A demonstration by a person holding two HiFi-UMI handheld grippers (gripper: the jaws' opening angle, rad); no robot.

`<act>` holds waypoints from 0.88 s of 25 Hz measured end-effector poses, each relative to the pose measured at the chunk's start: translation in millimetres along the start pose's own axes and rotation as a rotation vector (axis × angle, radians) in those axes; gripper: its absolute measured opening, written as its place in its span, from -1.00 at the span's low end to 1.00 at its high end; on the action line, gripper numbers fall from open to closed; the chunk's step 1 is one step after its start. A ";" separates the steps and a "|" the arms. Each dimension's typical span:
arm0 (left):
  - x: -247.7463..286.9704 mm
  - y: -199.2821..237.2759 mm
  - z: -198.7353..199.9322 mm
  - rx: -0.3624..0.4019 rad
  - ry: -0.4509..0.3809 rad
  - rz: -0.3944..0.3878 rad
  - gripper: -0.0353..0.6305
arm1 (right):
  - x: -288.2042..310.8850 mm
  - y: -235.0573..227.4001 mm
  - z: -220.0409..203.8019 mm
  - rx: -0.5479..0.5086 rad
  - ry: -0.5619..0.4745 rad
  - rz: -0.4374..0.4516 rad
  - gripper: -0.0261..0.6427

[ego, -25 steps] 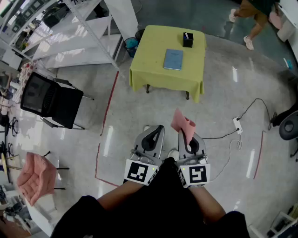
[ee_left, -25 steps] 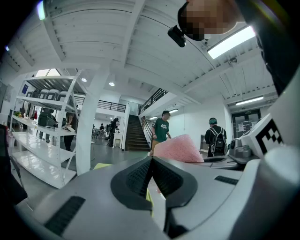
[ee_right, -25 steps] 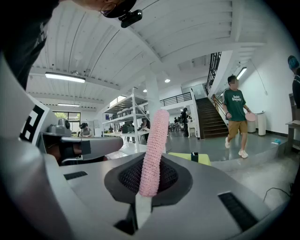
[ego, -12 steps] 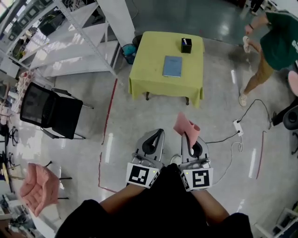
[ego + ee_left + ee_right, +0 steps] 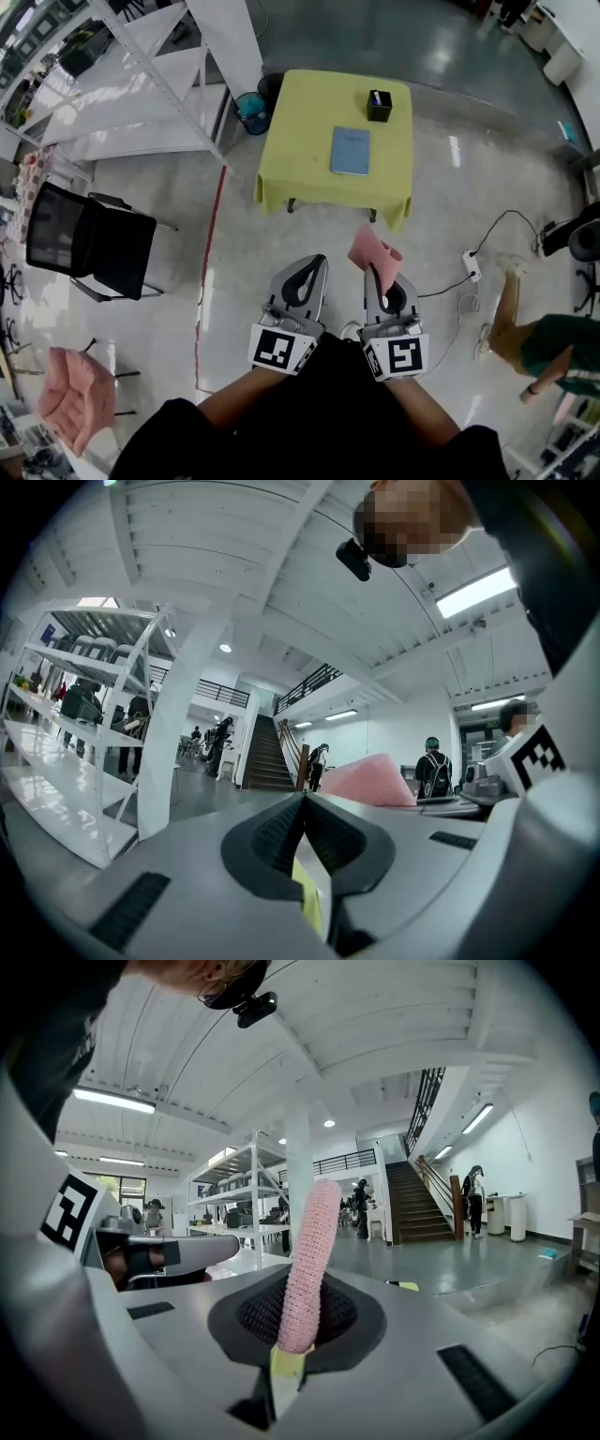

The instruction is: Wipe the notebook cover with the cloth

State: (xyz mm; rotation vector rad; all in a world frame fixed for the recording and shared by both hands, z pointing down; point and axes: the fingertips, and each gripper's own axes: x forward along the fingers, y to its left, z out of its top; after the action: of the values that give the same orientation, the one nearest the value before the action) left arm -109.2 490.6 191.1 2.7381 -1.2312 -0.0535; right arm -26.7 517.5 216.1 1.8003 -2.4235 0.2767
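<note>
A glossy grey floor (image 5: 281, 253) fills most of the head view. A white shelving rack (image 5: 122, 84) stands at the upper left. Ahead, well apart from the person, is a small tabletop (image 5: 300, 141) draped in yellow-green fabric. A black chair (image 5: 89, 242) sits on the floor to the left.

Both tools are held low and close to the body, side by side over bare floor. The left tool (image 5: 317, 262) (image 5: 302, 803) has its jaws pressed together with nothing between them. The right tool (image 5: 375, 272) (image 5: 300, 1326) is clamped on a pink cloth (image 5: 372, 251) (image 5: 309, 1260), which stands up out of the jaws as a knitted strip.

The blue notebook (image 5: 350, 151) lies flat near the middle of the tabletop, far from either tool. A small black box (image 5: 379, 105) stands near the far right corner, just beyond the notebook and not touching it.
</note>
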 end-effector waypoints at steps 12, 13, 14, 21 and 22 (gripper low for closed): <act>42.1 133.9 4.2 -0.069 0.013 -0.080 -0.87 | 115.8 14.0 24.7 0.044 -0.012 -0.087 -0.81; 43.6 141.8 4.4 -0.082 0.011 -0.083 -0.88 | 122.0 14.8 24.0 0.054 -0.003 -0.097 -0.81; 45.0 149.5 3.2 -0.089 0.015 -0.088 -0.87 | 128.3 16.6 23.6 0.058 0.006 -0.103 -0.81; 62.9 185.3 -1.5 -0.110 0.029 -0.089 -0.88 | 162.8 7.6 20.9 0.056 0.043 -0.138 -0.81; 65.6 188.1 -2.1 -0.112 0.031 -0.087 -0.88 | 166.5 4.4 19.6 0.060 0.044 -0.144 -0.81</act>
State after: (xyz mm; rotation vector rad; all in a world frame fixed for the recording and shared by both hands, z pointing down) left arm -204.9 318.5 221.3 2.6837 -1.0666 -0.0858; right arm -78.9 358.6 229.2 1.9601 -2.2660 0.3746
